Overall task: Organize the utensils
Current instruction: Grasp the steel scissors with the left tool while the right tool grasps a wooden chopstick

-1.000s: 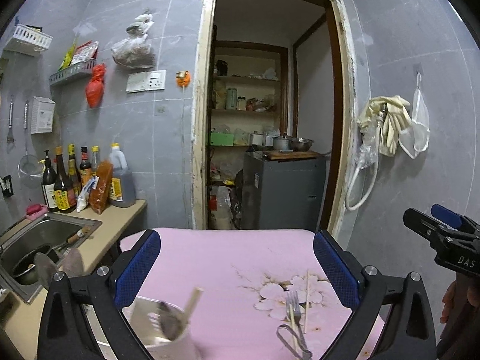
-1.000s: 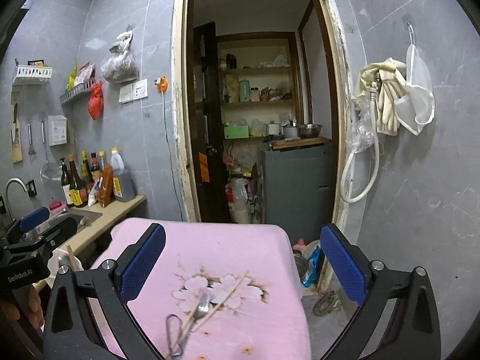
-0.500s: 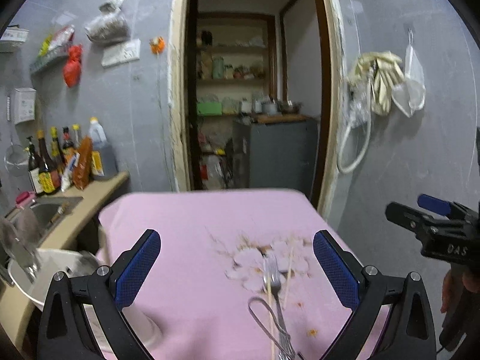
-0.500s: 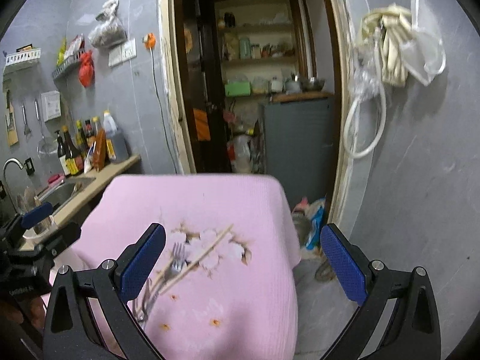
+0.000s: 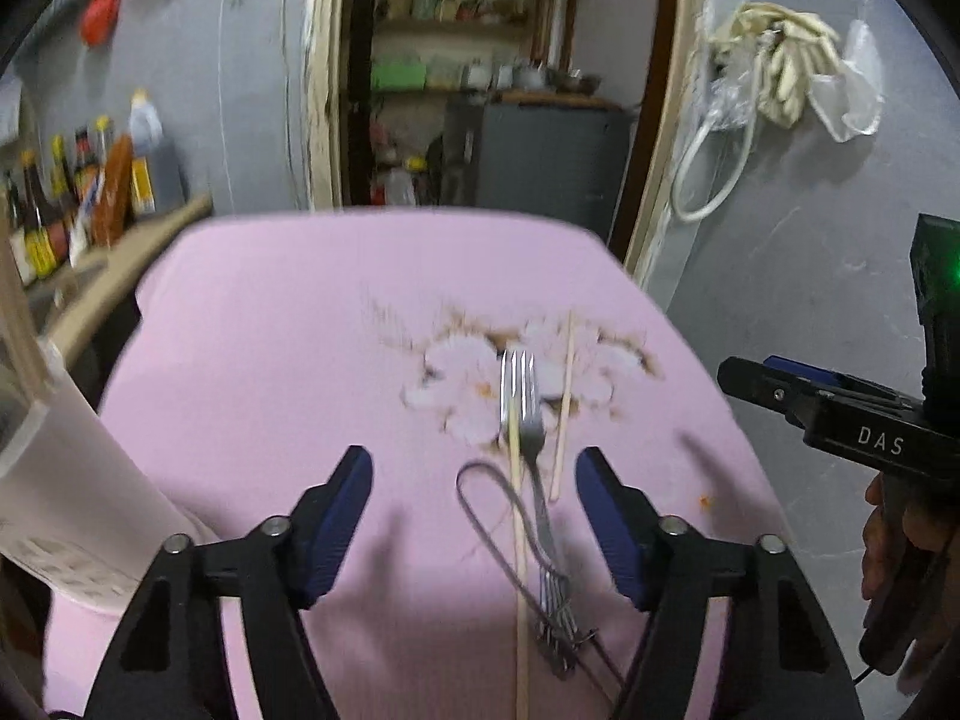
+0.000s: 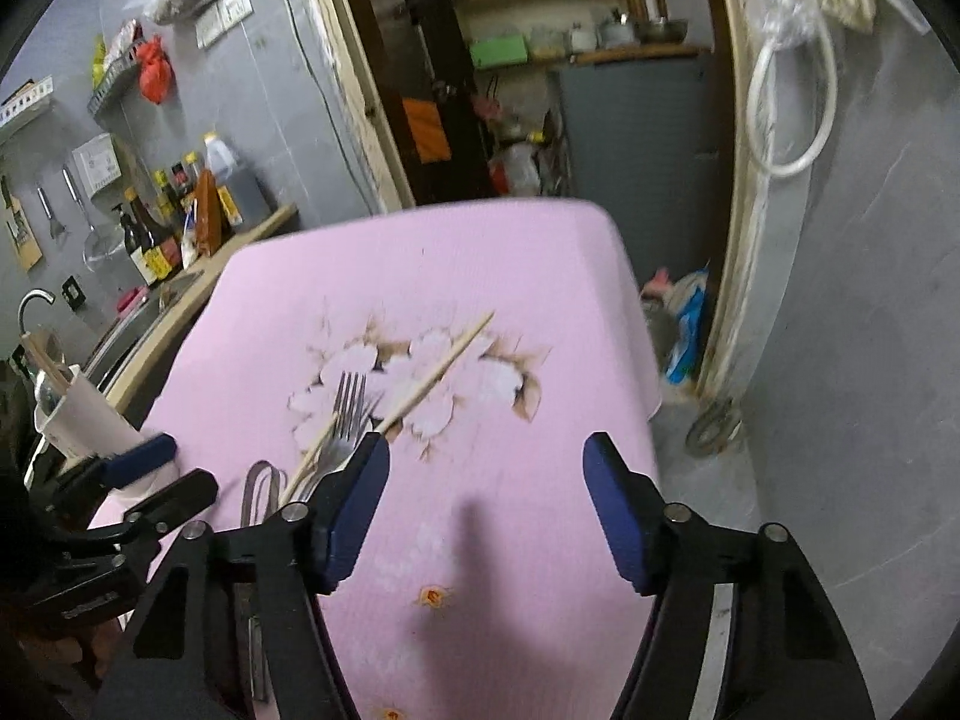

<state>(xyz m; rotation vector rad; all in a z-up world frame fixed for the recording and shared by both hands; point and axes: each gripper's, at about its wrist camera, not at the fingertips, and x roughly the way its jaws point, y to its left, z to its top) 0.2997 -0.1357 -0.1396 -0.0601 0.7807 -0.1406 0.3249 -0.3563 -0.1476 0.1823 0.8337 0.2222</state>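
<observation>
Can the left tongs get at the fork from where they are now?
Probably yes. The left tongs stand open and empty, with the fork ahead between their fingers. Two chopsticks lie alongside it, so they might get caught too.

A steel fork (image 5: 527, 420), two wooden chopsticks (image 5: 564, 402) and a wire whisk (image 5: 510, 534) lie bunched beside the flower print; a white utensil holder (image 6: 84, 420) stands left.

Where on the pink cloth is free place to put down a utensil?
Free: the far part of the pink cloth beyond the flower print, and its right side towards the cloth edge. Crowded: the near left, where fork, chopsticks and whisk overlap, beside the white holder.
</observation>
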